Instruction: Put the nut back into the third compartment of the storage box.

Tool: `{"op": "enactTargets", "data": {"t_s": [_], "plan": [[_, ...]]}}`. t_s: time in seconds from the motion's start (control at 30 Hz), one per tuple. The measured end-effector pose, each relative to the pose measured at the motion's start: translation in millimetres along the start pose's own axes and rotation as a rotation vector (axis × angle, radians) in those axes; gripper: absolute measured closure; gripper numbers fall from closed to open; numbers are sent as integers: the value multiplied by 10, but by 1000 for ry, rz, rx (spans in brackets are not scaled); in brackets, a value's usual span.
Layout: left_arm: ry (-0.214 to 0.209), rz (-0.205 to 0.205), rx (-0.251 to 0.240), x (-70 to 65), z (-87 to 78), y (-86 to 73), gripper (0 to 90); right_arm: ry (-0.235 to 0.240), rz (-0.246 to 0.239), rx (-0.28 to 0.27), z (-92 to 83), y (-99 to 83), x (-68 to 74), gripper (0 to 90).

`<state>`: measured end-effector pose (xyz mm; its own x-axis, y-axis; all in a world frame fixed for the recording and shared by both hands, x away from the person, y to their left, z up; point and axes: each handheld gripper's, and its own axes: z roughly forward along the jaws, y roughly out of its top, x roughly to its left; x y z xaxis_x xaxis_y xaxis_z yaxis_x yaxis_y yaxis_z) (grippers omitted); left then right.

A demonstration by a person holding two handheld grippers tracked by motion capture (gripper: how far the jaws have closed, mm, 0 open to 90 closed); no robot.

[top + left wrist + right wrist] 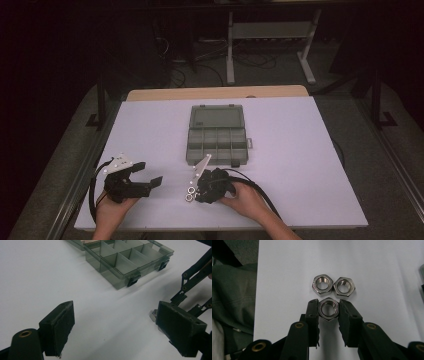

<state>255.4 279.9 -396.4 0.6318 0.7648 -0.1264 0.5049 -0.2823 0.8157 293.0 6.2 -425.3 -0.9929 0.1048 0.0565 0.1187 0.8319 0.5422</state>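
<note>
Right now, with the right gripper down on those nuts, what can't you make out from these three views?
- Nuts, high view: too small to count; the right gripper crowds them.
- Nut between the jaws, right gripper view: real pad contact or grip cannot be told.
- Organizer box, left gripper view: its far side is cut off by the top edge.
- Left gripper, left gripper view: its right pad hides most of a nut.

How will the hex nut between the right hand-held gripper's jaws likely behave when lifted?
The nut looks like polished metal, so probably rigid and heavy for its size. The jaws of the right hand-held gripper flank it, so slipping seems unlikely. Lying flat, it shouldn't roll.
</note>
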Motion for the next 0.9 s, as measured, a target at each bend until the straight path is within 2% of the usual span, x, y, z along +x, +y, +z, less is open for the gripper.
{"op": "enactTargets", "data": {"t_s": [0.2, 0.33, 0.37, 0.47, 0.8, 0.9], "plan": [[1, 6, 4, -16, 7, 2, 152, 8, 49, -37, -162, -27, -108, 692], [3, 4, 5, -19, 6, 6, 152, -5, 64, -56, -308, -18, -195, 692], [3, 15, 2, -9, 5, 6, 152, -8, 67, -57, -345, -15, -219, 692], [3, 0, -5, -14, 4, 6, 152, -21, 83, -70, -455, -9, -288, 692], [4, 0, -2, -12, 0, 7, 152, -43, 130, -107, -735, -13, -549, 692], [3, 0, 0, -7, 0, 7, 152, -63, 151, -121, -857, -8, -651, 692]]}}
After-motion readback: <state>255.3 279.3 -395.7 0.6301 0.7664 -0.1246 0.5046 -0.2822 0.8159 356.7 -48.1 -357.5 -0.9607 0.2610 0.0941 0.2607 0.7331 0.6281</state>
